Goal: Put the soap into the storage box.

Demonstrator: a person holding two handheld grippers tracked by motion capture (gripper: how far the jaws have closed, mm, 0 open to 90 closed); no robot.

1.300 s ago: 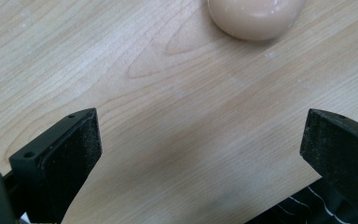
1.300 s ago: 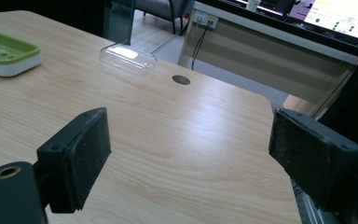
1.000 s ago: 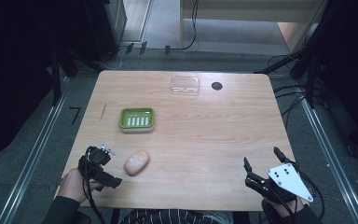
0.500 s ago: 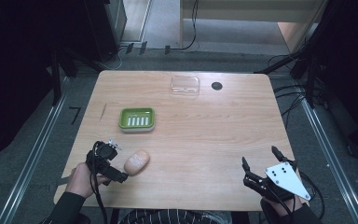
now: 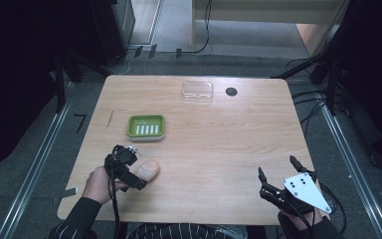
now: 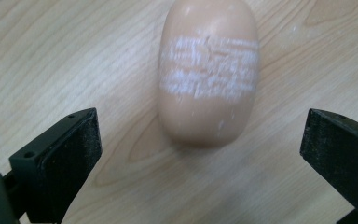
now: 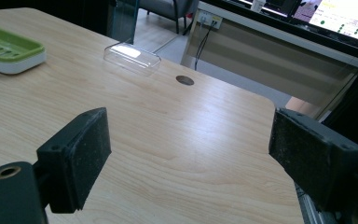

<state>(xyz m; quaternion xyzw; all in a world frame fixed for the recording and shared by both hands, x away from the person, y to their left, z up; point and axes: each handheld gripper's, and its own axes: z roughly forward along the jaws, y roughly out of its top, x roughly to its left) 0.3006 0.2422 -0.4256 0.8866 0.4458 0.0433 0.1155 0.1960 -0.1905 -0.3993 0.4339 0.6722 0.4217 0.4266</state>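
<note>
A peach-coloured oval soap bar (image 5: pixel 148 171) lies flat on the wooden table (image 5: pixel 219 144) near its front left. In the left gripper view the soap (image 6: pixel 208 70) shows a whitish scuffed patch and sits just beyond the two wide-apart jaws. My left gripper (image 5: pixel 138 175) is open, angled down over the soap's near end. A green slotted soap dish (image 5: pixel 146 127) rests behind it. My right gripper (image 5: pixel 277 172) stands open at the front right, nothing between its fingers (image 7: pixel 77 156).
A clear plastic lid (image 5: pixel 197 91) lies at the back middle, with a dark round hole (image 5: pixel 231 91) in the table beside it. The dish (image 7: pixel 7 49) and lid (image 7: pixel 131 57) also appear far off in the right gripper view.
My left gripper has moved right and forward, from beside the soap to right over its near end. The right gripper has barely shifted.
</note>
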